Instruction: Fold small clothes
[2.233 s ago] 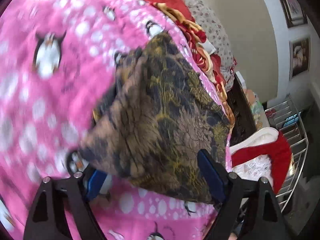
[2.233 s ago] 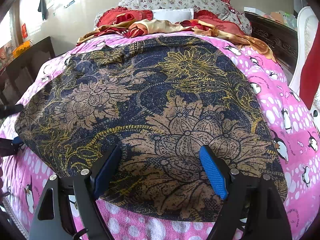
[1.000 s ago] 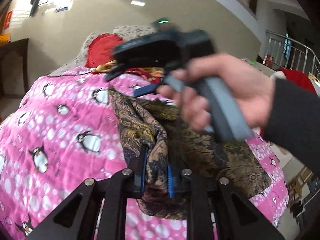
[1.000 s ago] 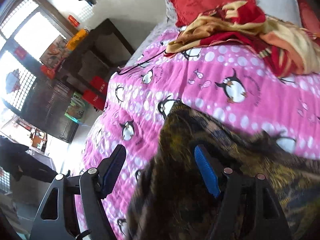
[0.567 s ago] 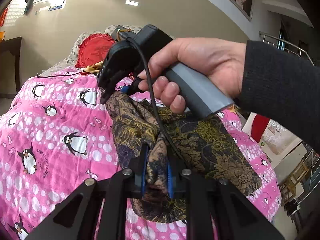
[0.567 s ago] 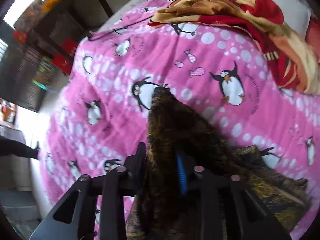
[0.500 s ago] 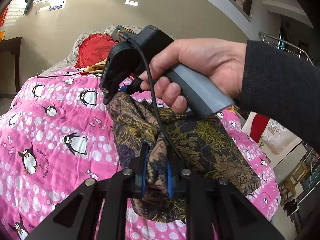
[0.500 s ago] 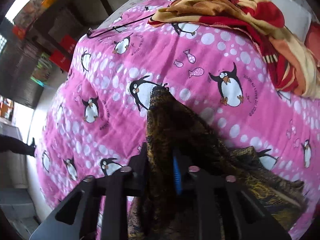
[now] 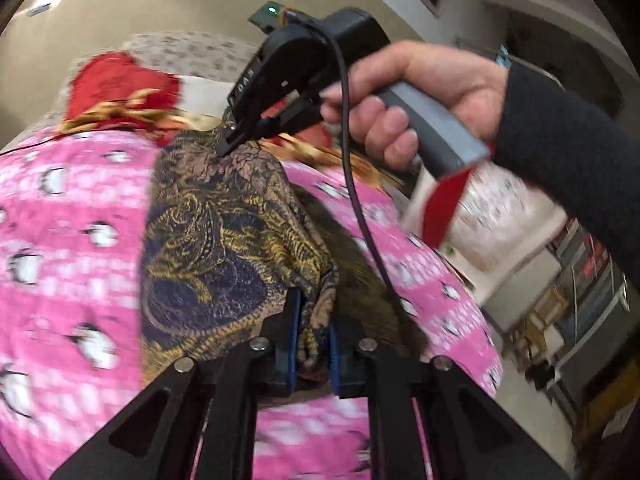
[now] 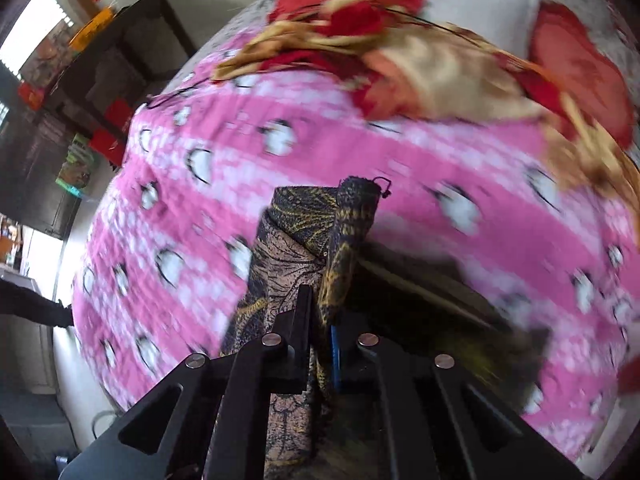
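A dark cloth with a gold and tan floral print [image 9: 224, 240] hangs stretched between both grippers above a pink penguin bedspread [image 9: 60, 240]. My left gripper [image 9: 312, 344] has a bunched edge of it between its blue pads, and its jaws are still closing on the fabric. In the left wrist view a hand [image 9: 420, 92] holds my right gripper [image 9: 236, 140], which pinches the cloth's far corner. The right wrist view shows the right gripper [image 10: 322, 320] shut on a fold of the cloth [image 10: 296, 240], whose corner stands up past the fingertips. Both views are motion-blurred.
A heap of red and gold clothes [image 10: 420, 64] lies against pillows at the head of the bed. A dark cabinet [image 10: 100, 60] stands beside the bed. A white and red padded piece [image 9: 492, 216] is off the bed's other side.
The right gripper went from open over the cloth to shut on a fold of it. Both grippers then swung across the bed, drawing the cloth up taut between them.
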`<state>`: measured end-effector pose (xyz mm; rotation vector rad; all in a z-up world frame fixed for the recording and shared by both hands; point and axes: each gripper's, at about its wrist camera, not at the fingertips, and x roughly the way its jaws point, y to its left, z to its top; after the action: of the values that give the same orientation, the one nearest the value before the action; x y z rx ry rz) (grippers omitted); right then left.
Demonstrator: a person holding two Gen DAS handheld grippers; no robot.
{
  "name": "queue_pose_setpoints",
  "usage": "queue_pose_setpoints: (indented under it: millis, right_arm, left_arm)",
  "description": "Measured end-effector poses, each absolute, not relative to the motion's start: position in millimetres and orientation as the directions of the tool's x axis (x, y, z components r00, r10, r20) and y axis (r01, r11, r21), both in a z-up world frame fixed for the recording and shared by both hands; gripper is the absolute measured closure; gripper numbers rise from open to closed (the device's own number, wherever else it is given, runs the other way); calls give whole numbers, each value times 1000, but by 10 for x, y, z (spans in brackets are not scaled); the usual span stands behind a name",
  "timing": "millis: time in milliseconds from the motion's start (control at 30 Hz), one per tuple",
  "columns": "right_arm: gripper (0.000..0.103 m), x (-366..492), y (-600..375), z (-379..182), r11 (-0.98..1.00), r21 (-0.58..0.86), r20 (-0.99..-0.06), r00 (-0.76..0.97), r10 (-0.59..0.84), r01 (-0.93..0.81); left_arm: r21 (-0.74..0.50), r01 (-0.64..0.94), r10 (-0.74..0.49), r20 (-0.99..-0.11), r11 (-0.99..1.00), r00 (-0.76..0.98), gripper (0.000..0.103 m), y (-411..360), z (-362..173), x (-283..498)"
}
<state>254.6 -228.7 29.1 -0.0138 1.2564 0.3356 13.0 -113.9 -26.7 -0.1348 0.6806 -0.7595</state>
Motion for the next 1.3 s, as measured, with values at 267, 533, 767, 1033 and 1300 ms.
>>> queue_pose_setpoints:
  millis: [267,533,767,1033,1300]
  right_arm:
    - [103,2110,-3466,53,968,184,-938,265,226,-172]
    - [103,1905,-3909,-127,939,302,-886,316,339,-163]
    - [83,1591,-4199,-366,842,533,-725,467,507,-86]
    - [80,988,-4056,-958,681,728,-609,384,694,-77]
    - [73,1005,-3934,-1062,577,814,-518,369,772,-66]
  left_arm:
    - [-272,732,-712,-584,625,390,103,-2251,-427,-207]
    - [-202,711,-662,-593,674,459,92,-2087,-412,-292]
    - [29,684,-533,-604,728,593,29,-1715,-423,-248]
    - [48,803,-585,-660,594,471,28,-2018,-694,-54]
    - [161,829,-548,-681,536,486,27,-2039,-770,-132]
